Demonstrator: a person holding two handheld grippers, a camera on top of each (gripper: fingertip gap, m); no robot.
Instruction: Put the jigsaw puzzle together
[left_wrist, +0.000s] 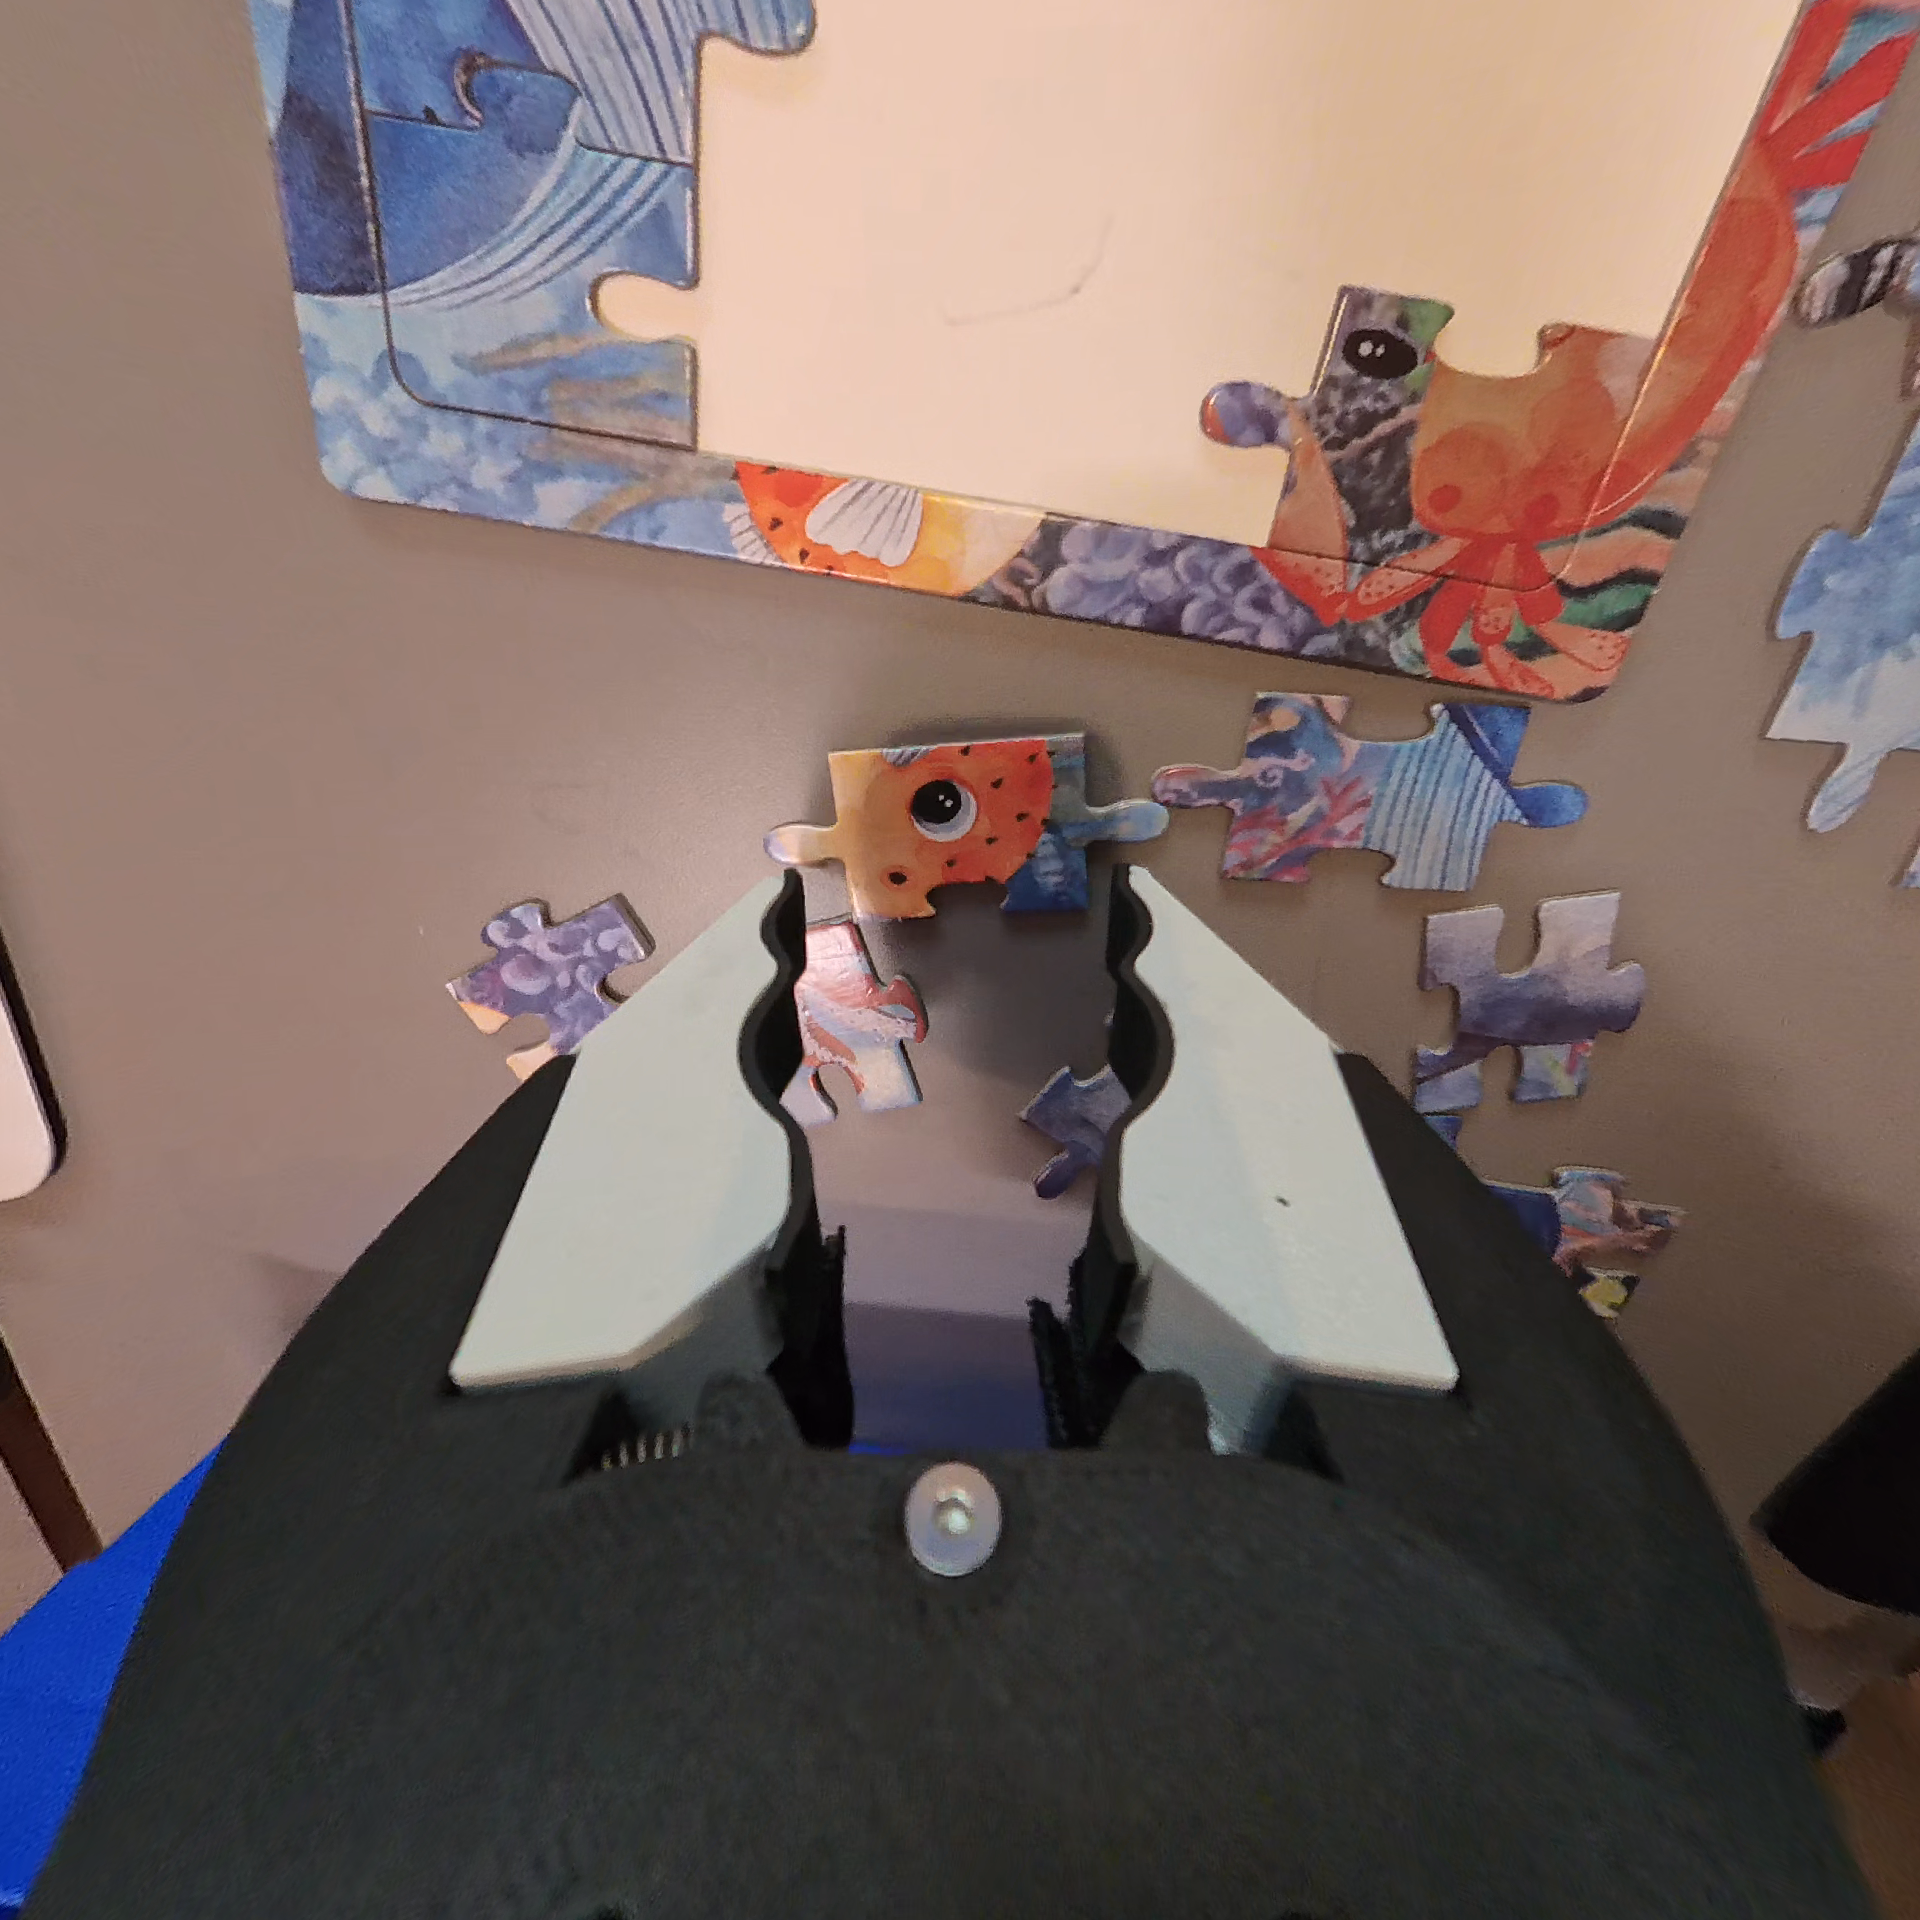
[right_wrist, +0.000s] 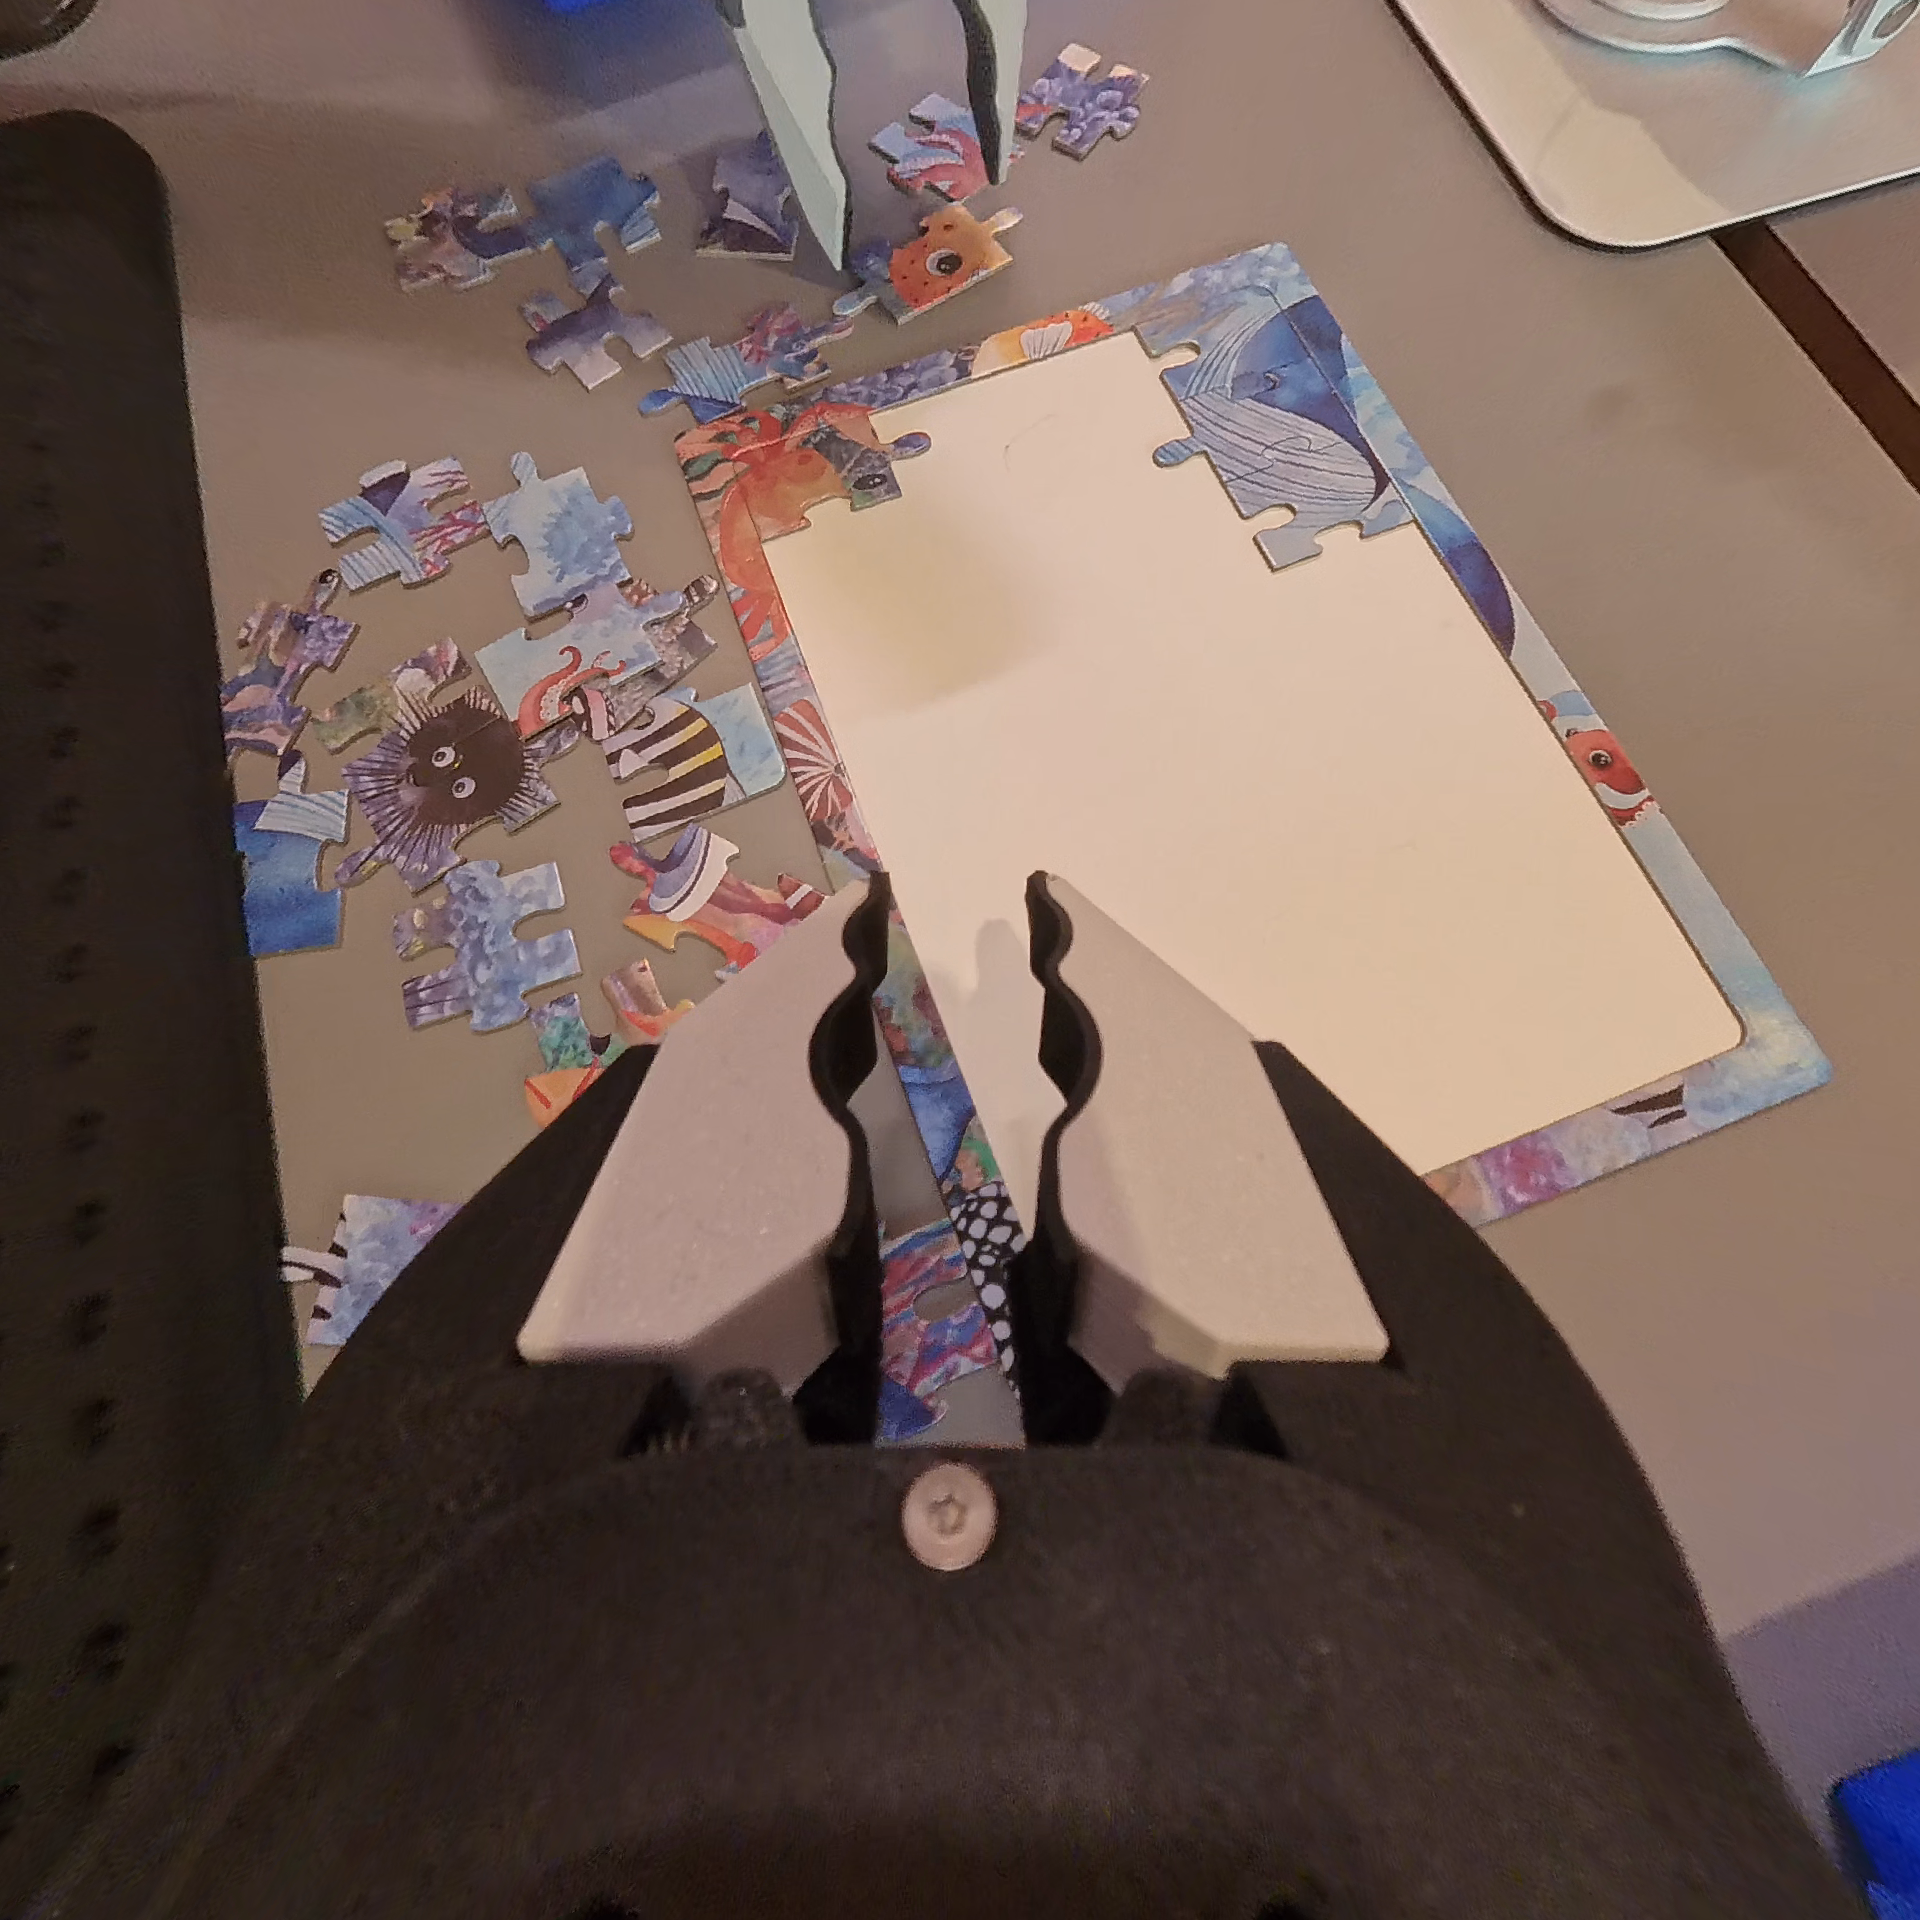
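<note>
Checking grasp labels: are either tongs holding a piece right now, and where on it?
Nothing is held. The left tongs are open above the loose orange fish piece, not gripping it. The right tongs are open and empty over the puzzle tray.

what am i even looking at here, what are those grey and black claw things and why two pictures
Each picture comes from a camera mounted on a hand-held two-finger gripper, looking along its fingers. A person holds one per hand; there is no robot arm. The left gripper is open above a loose orange fish-face puzzle piece on the grey table, and holds nothing. The right gripper is open and empty, over the colourful sea-themed puzzle frame, whose cream middle is mostly unfilled. More loose cardboard pieces lie scattered beside the frame.
</note>
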